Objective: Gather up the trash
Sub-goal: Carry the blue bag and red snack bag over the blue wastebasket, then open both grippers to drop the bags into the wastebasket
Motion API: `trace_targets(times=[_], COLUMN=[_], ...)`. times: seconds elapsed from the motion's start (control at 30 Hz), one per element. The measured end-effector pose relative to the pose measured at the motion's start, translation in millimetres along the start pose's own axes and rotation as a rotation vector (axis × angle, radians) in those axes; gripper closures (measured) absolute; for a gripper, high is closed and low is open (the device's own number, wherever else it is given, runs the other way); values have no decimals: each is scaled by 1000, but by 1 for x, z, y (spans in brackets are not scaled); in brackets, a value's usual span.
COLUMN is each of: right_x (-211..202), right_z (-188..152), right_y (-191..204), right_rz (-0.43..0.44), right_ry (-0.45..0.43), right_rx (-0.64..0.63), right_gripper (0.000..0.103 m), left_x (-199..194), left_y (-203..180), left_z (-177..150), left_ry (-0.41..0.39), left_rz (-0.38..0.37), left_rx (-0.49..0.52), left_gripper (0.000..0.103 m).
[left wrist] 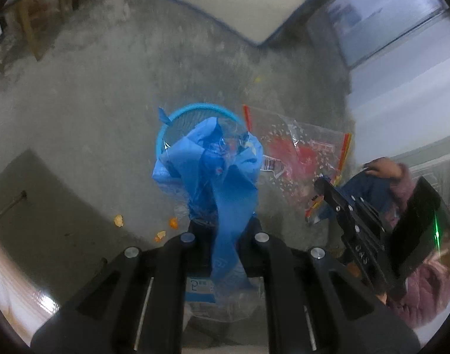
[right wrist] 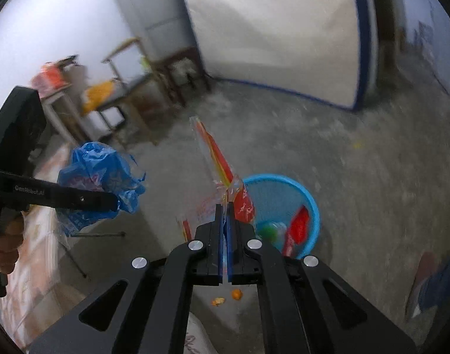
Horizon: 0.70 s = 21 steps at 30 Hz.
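My left gripper is shut on a crumpled blue plastic bag and holds it in the air above the blue round basket on the floor. The bag also shows in the right wrist view, held by the left gripper. My right gripper is shut on a clear plastic bag with red print, held up just left of the basket. That clear bag shows in the left wrist view, with the right gripper beside it. Red and green trash lies inside the basket.
Orange peel pieces lie on the concrete floor near the basket; they show in the right wrist view too. Wooden tables and stools stand at the back left. White walls with a blue base strip close the room.
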State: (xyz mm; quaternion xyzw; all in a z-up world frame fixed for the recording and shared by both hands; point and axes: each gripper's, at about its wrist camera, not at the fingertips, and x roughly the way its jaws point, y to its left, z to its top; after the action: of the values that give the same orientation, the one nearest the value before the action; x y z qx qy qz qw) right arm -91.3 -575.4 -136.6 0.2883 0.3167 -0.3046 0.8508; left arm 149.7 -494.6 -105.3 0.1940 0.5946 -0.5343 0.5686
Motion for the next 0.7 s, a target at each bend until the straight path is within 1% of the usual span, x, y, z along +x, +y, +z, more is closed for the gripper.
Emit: trace_targets(times=[0.1, 0.13, 0.23, 0.3, 0.37, 0.4, 0.47, 0.5, 0.53, 0.57, 0.63, 0.7], right_x=[37, 48, 71, 89, 102, 105, 124, 134, 146, 154, 173, 184], right_z=[0, 0, -5, -4, -6, -7, -11, -13, -18, -22, -30, -36], right_y=[-20, -26, -37, -46, -56, -59, -69, -72, -77, -81, -88, -89], right_rz=[-43, -58, -93, -114, -128, -136, -150, -152, -146, -134, -124, -123], right_ry=[48, 62, 93, 109, 120, 122, 141, 156, 180, 197, 227, 255], right_rx=[39, 48, 69, 83, 103, 110, 130, 142, 161, 175, 203, 206], right_gripper=[101, 101, 101, 101, 101, 101, 101, 101, 101, 100, 99, 99], left_x=[42, 61, 103, 129, 149, 160, 173, 181, 185, 189, 189, 185], left_y=[-4, -5, -9, -11, -12, -11, -8, -6, -3, -3, -1, 1], left_z=[28, 41, 56, 63, 67, 71, 75, 79, 82, 85, 87, 87], left_ry=[43, 62, 116, 150, 163, 165, 167, 168, 160, 150, 143, 130], left_rz=[25, 37, 45, 66, 83, 102, 112, 125, 155, 165, 160, 160], left_rx=[3, 6, -4, 13, 35, 39, 27, 19, 8, 5, 8, 8], left_gripper=[95, 95, 95, 95, 95, 93, 72, 49, 41, 41, 37, 37])
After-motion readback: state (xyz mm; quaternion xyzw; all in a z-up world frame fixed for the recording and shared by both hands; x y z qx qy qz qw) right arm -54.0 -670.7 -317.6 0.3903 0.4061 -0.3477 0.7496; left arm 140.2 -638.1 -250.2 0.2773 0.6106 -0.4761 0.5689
